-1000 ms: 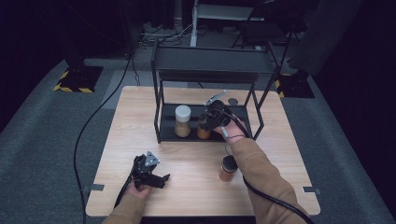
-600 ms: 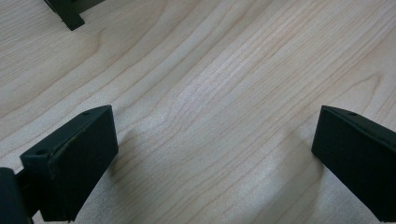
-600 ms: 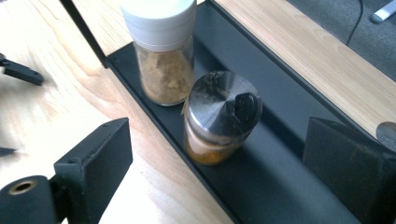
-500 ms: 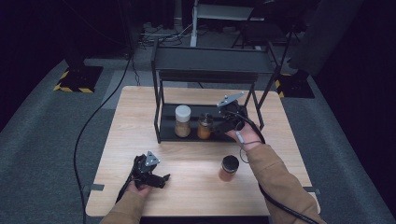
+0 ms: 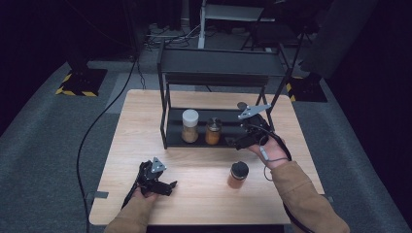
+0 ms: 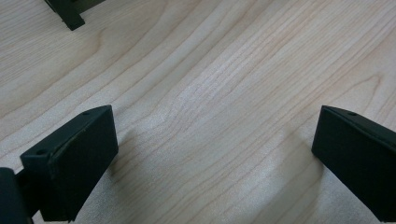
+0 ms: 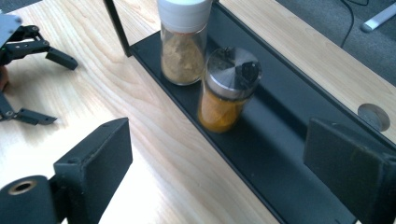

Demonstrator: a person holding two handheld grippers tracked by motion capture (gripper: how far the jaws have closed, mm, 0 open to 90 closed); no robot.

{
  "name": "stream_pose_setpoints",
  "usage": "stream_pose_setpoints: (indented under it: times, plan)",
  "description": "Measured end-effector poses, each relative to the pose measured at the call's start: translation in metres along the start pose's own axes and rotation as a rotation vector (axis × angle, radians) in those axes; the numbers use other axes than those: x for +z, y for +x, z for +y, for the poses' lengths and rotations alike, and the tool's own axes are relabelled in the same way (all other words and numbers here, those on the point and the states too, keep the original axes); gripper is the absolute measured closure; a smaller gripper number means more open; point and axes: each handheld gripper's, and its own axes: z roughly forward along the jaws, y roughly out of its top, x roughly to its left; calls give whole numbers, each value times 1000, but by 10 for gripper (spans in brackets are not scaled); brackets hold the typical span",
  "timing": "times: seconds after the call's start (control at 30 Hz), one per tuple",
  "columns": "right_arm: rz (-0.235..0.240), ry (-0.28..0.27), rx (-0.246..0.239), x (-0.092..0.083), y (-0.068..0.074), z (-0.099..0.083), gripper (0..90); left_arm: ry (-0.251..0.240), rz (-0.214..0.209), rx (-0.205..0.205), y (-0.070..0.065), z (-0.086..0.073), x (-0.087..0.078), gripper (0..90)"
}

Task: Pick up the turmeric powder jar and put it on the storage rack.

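The right gripper [image 5: 241,141] is hovering at the front edge of the black rack's [image 5: 219,62] lower shelf, just right of the orange spice jar [image 5: 212,131]. Its jaws have just been opening and are standing wide apart with nothing between them. In the right gripper view, that steel-capped jar [image 7: 228,91] is standing upright on the shelf, ahead of the jaws and clear of them, touching or nearly touching the taller white-capped jar [image 7: 182,39] beside it. A third jar with a black lid [image 5: 238,174] is standing on the wooden desk [image 5: 141,126] in front of the rack, near the person's right sleeve. The left gripper [image 5: 167,186] is resting low on the desk near its front edge, well apart from the rack, its jaws spread wide over bare wood.
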Motion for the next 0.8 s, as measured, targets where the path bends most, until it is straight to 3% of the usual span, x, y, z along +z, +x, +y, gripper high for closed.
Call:
stream_pose_setpoints:
  times: [0.53,0.8]
  plan:
    - [4,-13,25,-20,8,-39,72,-1,0,-3,0,1,1,1]
    - [6,-17,4,-24,20,-52,67,-1,1,-6,0,1,1,1]
